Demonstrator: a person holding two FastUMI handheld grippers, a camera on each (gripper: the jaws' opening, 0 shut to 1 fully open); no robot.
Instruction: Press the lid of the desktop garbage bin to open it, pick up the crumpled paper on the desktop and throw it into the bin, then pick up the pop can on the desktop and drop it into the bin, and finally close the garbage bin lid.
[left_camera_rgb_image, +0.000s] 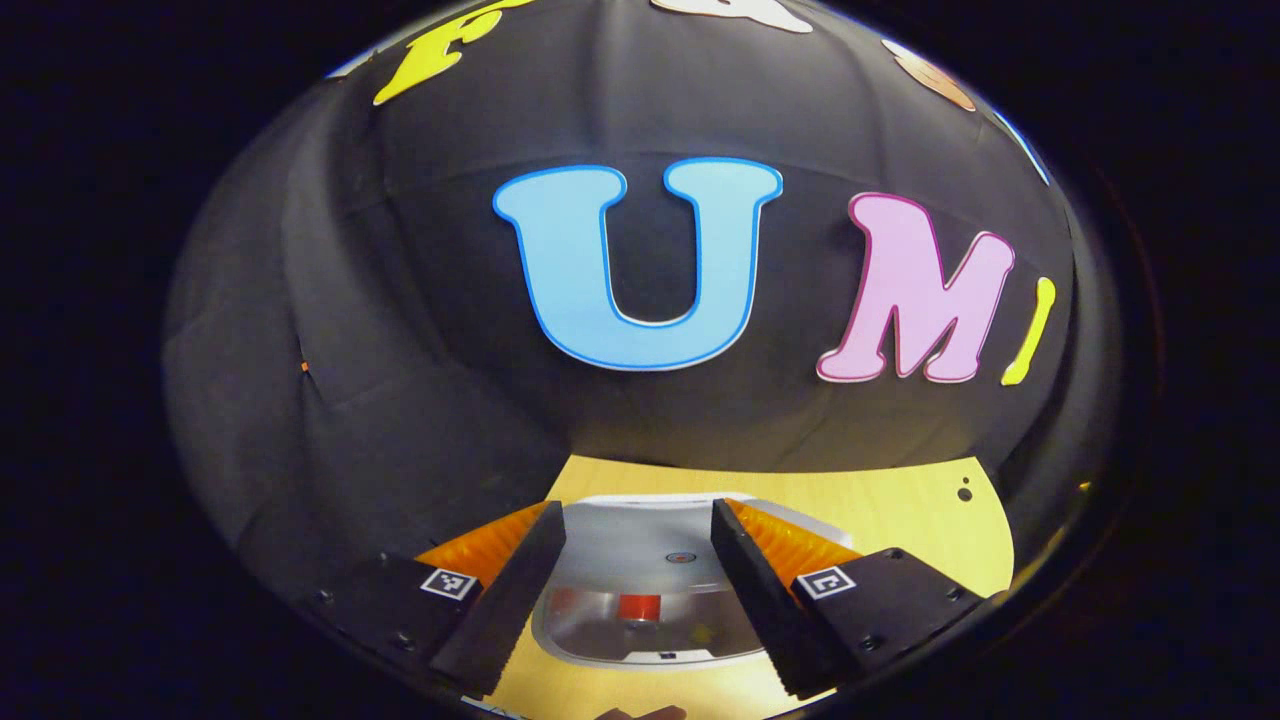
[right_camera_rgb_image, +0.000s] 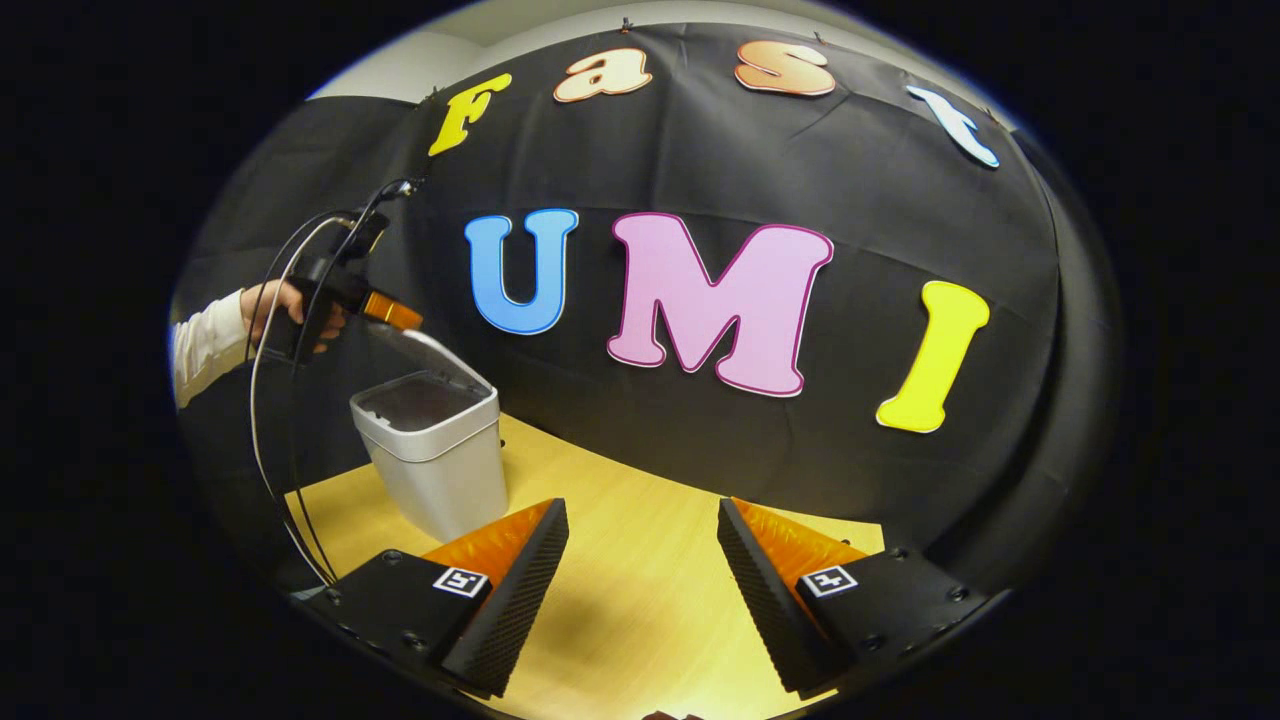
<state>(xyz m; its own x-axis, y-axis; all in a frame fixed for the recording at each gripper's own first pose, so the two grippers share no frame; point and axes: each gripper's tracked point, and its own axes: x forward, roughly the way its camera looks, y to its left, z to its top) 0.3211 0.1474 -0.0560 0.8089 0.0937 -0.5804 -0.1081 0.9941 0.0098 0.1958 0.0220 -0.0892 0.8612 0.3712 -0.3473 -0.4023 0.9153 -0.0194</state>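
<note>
One open bin on a wooden desk, two grippers with nothing in them.

The garbage bin (right_camera_rgb_image: 432, 465), smooth pale plastic and roughly rectangular with rounded corners, stands at left centre of the right gripper view, its lid (right_camera_rgb_image: 440, 355) tilted up. In the left gripper view its interior sits low in the frame, partly hidden by the fingers; something red (left_camera_rgb_image: 638, 606) lies inside, too blurred to identify. The left gripper (left_camera_rgb_image: 638, 520) hovers above it, jaws wide. The right gripper (right_camera_rgb_image: 642, 520) is spread wide over bare tabletop (right_camera_rgb_image: 640, 600). A white-sleeved hand (right_camera_rgb_image: 285, 310) holds the far gripper at upper left.
</note>
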